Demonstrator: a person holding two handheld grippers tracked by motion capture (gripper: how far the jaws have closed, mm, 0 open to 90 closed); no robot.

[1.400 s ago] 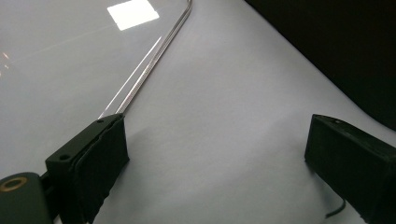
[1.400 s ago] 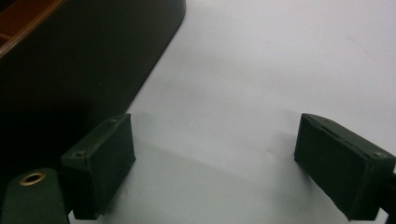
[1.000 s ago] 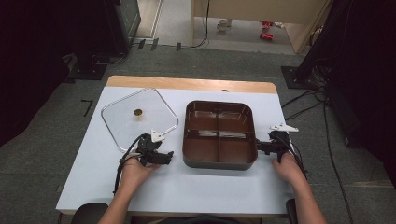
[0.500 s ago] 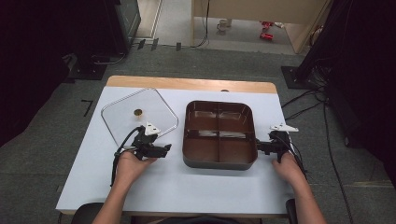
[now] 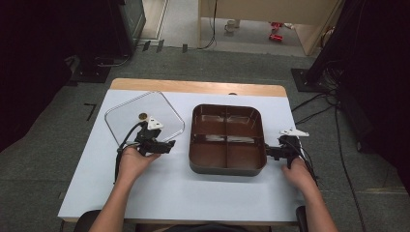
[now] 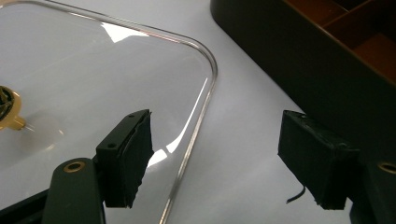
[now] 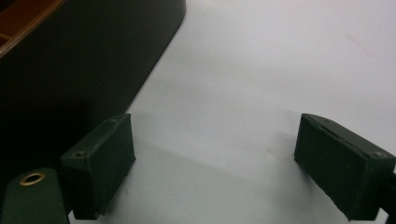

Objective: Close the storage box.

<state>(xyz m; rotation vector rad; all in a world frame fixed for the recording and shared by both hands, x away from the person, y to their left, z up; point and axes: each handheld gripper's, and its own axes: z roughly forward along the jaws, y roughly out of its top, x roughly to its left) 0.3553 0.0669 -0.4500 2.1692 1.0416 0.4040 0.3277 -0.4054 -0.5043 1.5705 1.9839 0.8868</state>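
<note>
A clear square lid [image 5: 154, 113] with a gold knob [image 5: 142, 116] lies flat on the white table at the left. Right of it sits a dark brown tray [image 5: 227, 166] split into four compartments. My left gripper [image 5: 168, 145] hovers over the lid's near right corner, open; its jaws have just been closing with nothing pressed between them. In the left gripper view the left gripper [image 6: 217, 140] straddles the lid's rim [image 6: 205, 93], one pad over the glass, the other beside the tray wall [image 6: 299, 60]. My right gripper [image 5: 267, 151] [image 7: 217, 140] stands open beside the tray's right wall [image 7: 84, 60].
The table's wooden far edge [image 5: 193, 87] borders grey floor with cables and dark stands. Bare white tabletop [image 5: 193, 193] lies between the person's forearms in front of the tray.
The left hand has moved away from the person and a little up, onto the lid's corner, and its jaws have narrowed. The right hand, lid and tray have stayed put.
</note>
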